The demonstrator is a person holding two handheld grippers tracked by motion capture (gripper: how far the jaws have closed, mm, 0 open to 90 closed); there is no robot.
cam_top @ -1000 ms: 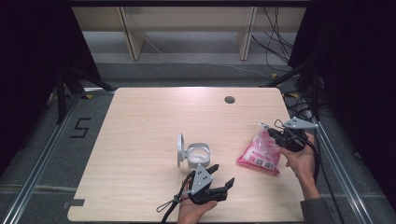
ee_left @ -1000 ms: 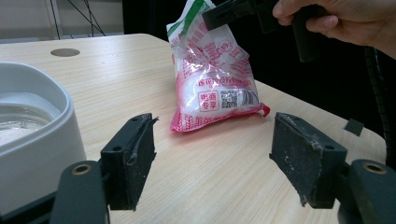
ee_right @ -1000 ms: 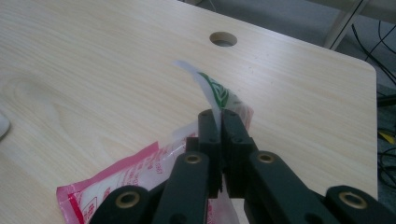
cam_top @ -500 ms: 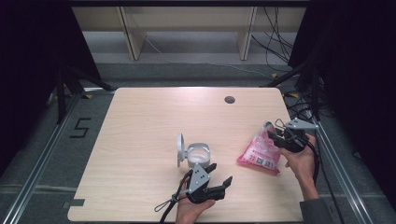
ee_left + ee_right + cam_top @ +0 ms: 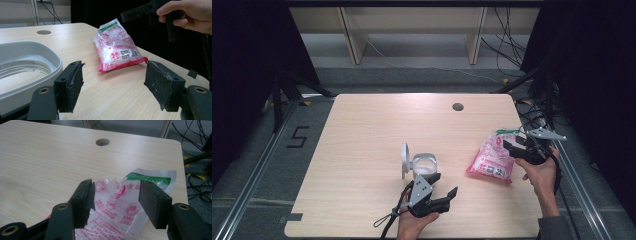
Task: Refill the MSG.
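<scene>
So the pink and white bag [image 5: 492, 160] is lying flat on the wooden table [image 5: 372, 125], over toward the right edge, with its green-striped end pointing away from the person. The right gripper [image 5: 517, 150] sits right at the bag's right side, held in the right hand [image 5: 542, 175], and its jaws have just been opening; in the right gripper view they stand about halfway apart above the crinkled plastic, with the bag [image 5: 117, 205] showing in the gap between them, but the pads aren't pressing on it, so it's let go, not gripping. The left gripper [image 5: 444, 187] is down near the front edge of the table, in the left hand [image 5: 414, 222], well apart from the bag. Its jaws are spread wide with nothing between them, and in the left gripper view you just see bare tabletop in the gap, with the bag [image 5: 117, 47] farther off and the other hand [image 5: 190, 15] and its gripper above it. Just beyond the left gripper there's a white bowl [image 5: 424, 162] with a round lid [image 5: 404, 160] standing on edge against its left side. From the left gripper view the bowl [image 5: 27, 65] sits just beside the left jaw, and I can't tell if they touch. There's a small round hole [image 5: 457, 106] in the table near the far edge
</scene>
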